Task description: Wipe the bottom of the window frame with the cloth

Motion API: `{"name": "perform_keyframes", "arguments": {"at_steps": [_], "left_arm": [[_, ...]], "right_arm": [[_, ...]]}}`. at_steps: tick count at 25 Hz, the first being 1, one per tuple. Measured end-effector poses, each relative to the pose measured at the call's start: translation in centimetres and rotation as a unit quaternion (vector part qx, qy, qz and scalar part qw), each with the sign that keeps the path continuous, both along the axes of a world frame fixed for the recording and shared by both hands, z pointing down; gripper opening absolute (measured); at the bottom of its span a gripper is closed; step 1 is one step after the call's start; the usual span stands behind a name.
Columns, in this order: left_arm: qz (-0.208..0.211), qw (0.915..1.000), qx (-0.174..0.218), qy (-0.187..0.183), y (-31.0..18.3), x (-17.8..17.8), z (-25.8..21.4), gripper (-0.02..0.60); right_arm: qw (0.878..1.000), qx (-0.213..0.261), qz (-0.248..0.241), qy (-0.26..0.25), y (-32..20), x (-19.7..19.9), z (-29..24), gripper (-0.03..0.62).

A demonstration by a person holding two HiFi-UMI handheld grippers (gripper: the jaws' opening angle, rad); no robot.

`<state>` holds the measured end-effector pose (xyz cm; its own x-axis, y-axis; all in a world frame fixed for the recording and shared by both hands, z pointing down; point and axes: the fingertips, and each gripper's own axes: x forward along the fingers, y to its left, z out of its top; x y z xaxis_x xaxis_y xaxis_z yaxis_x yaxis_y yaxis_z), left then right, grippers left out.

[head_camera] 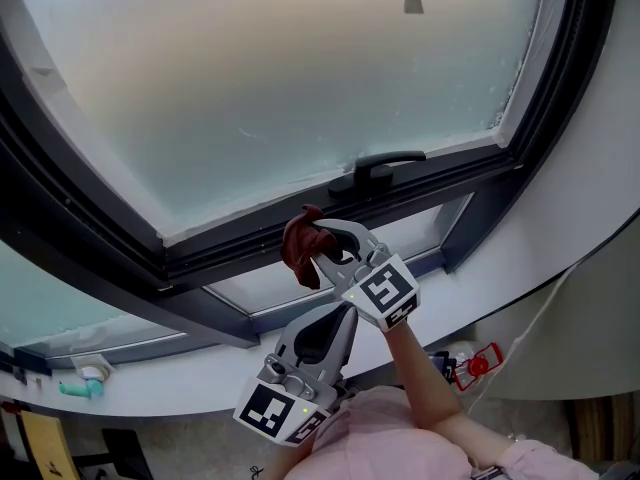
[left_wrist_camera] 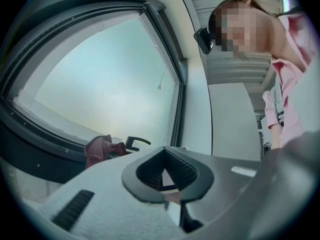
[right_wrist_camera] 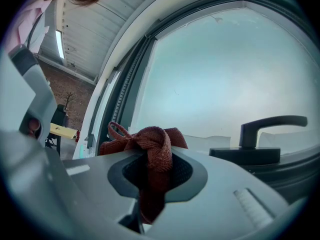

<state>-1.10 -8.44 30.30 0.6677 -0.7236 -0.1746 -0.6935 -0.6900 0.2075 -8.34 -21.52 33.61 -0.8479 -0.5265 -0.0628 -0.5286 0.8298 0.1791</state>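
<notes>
The right gripper (head_camera: 322, 251) is clamped on a bunched rust-red cloth (head_camera: 300, 246), holding it up against the dark bottom rail of the window frame (head_camera: 240, 246). Part of the cloth sticks out past the jaw tips and the rest hangs between them. The black window handle (head_camera: 382, 168) sits at about 1 o'clock from the cloth. At 6 o'clock from the right gripper, just below it, the left gripper (left_wrist_camera: 167, 164) has its jaws closed together on nothing.
</notes>
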Motion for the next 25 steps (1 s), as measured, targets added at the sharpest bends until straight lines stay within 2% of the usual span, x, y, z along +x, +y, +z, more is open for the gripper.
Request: {"name": "perform_keyframes", "arguments": {"at_steps": [25], "left_arm": [[0.028,0.9993,0.008,-0.024,-0.9,2.0,0.2,0.003]], "right_arm": [[0.999,-0.004,0.048,0.000,-1.3,3.4,0.1,0.063]]}}
